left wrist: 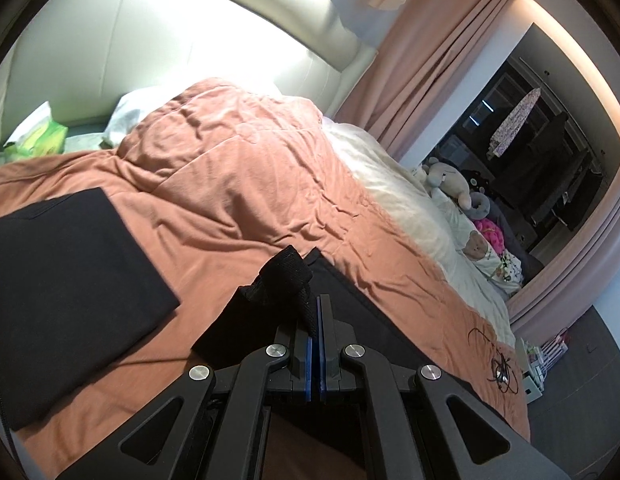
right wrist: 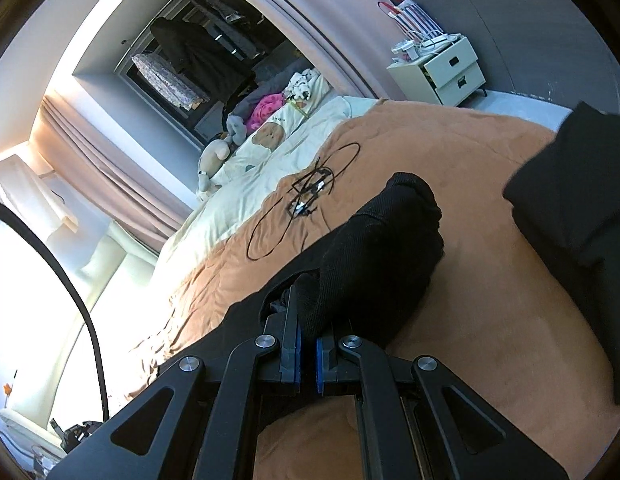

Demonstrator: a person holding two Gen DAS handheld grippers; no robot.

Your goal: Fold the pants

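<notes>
Black pants (left wrist: 342,300) lie partly spread on an orange bed cover (left wrist: 238,184). My left gripper (left wrist: 316,320) is shut on a ribbed black edge of the pants (left wrist: 284,276), which bunches up over the left finger, lifted off the bed. In the right wrist view my right gripper (right wrist: 308,336) is shut on another ribbed black part of the pants (right wrist: 382,248), which drapes over the fingers and hangs above the cover (right wrist: 490,320). The cloth hides both sets of fingertips.
A folded black garment (left wrist: 70,300) lies on the cover at the left; it shows at the right edge (right wrist: 570,208) in the right wrist view. A tangle of black cable (right wrist: 310,196) lies on the bed. Cream duvet (left wrist: 410,200), soft toys (left wrist: 446,180), pink curtain (left wrist: 422,64), white nightstand (right wrist: 442,68).
</notes>
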